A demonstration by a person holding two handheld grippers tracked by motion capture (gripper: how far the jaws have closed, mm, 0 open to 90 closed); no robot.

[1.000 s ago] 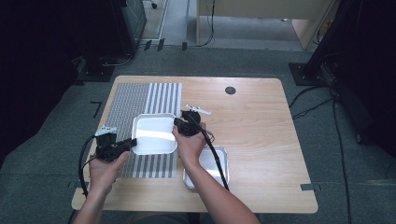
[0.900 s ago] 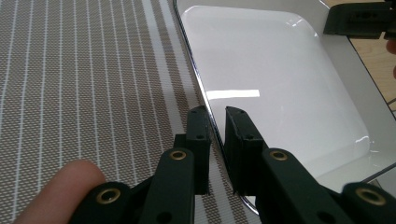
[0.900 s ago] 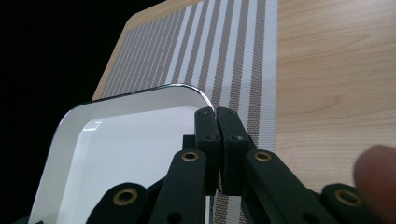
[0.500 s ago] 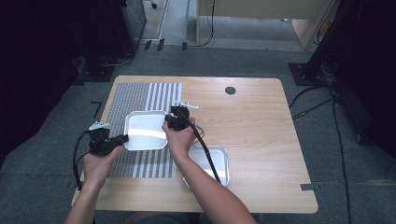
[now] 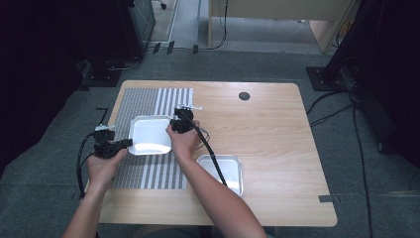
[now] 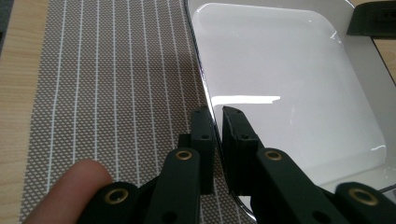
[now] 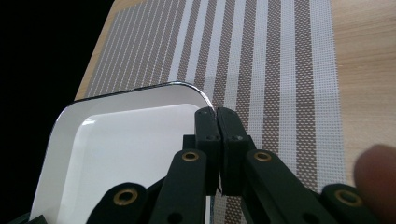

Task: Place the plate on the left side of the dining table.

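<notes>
— Looking at the near tray (image 5: 148, 135), where does it sit?

— Over the striped mat (image 5: 148, 171) on the left half of the bench (image 5: 277, 129), held from both sides. The left tongs (image 5: 126, 143) pinch its left rim; in the left gripper view the left tongs' jaws stand on either side of that thin edge. The right tongs (image 5: 174, 126) are pressed together on the tray's right rim, near a rounded corner in the right gripper view.

— Is it resting on the mat?

— Cannot tell; it may be touching or just above.

— Anything else there?

— A second tray (image 5: 233, 171) lies on bare wood nearer the person, under the right forearm (image 5: 208, 183), apart from the first.
</notes>
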